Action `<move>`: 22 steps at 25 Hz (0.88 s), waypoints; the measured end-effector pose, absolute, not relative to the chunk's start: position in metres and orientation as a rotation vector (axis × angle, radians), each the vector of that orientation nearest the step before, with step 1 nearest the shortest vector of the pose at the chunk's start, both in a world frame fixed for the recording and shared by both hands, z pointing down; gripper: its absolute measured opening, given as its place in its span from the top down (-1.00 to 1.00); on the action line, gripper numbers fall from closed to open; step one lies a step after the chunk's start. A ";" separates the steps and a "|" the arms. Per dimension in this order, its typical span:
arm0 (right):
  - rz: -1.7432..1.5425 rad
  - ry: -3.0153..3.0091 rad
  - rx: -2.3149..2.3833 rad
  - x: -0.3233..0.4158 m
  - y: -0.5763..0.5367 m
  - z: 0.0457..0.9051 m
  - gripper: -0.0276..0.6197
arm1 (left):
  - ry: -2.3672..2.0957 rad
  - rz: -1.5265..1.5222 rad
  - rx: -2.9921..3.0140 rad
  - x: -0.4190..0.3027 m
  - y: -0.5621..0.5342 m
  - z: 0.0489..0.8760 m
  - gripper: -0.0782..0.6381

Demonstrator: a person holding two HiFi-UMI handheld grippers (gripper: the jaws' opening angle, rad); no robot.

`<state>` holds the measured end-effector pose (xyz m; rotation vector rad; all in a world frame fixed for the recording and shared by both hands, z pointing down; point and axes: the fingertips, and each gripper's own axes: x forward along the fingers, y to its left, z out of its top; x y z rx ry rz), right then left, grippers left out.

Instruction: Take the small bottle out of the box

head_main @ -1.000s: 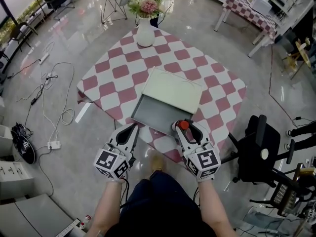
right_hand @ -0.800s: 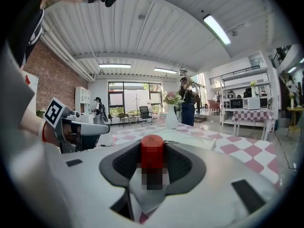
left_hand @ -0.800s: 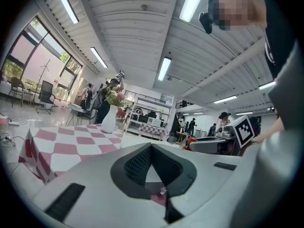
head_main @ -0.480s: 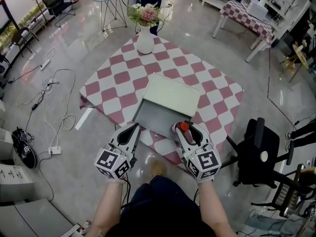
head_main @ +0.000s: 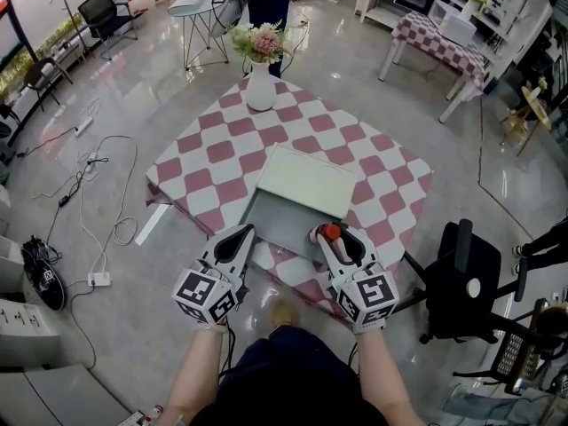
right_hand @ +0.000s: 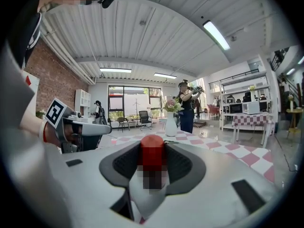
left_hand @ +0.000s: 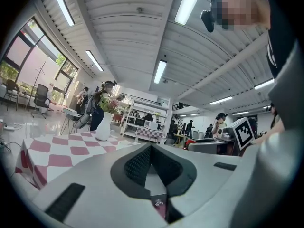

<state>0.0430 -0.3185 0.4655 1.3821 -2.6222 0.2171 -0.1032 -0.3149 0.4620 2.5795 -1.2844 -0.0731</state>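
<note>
Where the checked cloth [head_main: 213,153] covers the table, a white vase [head_main: 260,85] of pink flowers [head_main: 264,37] stands at the 12 o'clock corner, well apart from the box [head_main: 280,218] near the middle. The box is grey inside, and its pale lid [head_main: 306,180] is raised on the 12 o'clock side. A black chair [head_main: 461,278] stands on the floor at about 4 o'clock from the table, and loose cables [head_main: 98,176] lie on the floor at 9 o'clock. A second checked table [head_main: 439,35] stands at 1 o'clock, well away.

The right gripper [head_main: 334,238] is clamped on the small bottle [head_main: 329,231], which sits over the box's near edge, at about 5 o'clock from the box's middle. In the right gripper view the bottle [right_hand: 152,158] shows a red cap gripped between the dark pads, with a pale body below it that is partly blurred. The left gripper [head_main: 241,234] is at about 7 o'clock from the box, over the table's near edge, and in its own view the jaws meet at their tips with nothing between them.
</note>
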 end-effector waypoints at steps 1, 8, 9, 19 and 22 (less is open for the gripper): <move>0.215 -2.625 1.382 0.043 -0.318 0.464 0.45 | -1.286 -0.075 2.581 -0.103 -0.314 0.460 0.75; 0.208 -2.645 1.380 0.044 -0.317 0.451 0.45 | -1.304 -0.086 2.595 -0.104 -0.314 0.447 0.75; 0.204 -2.648 1.377 0.044 -0.317 0.449 0.45 | -1.307 -0.087 2.596 -0.105 -0.314 0.445 0.75; 0.165 -2.670 1.372 0.041 -0.315 0.431 0.45 | -1.333 -0.118 2.608 -0.110 -0.313 0.427 0.75; 0.162 -2.677 1.373 0.041 -0.314 0.425 0.45 | -1.336 -0.124 2.615 -0.111 -0.312 0.422 0.75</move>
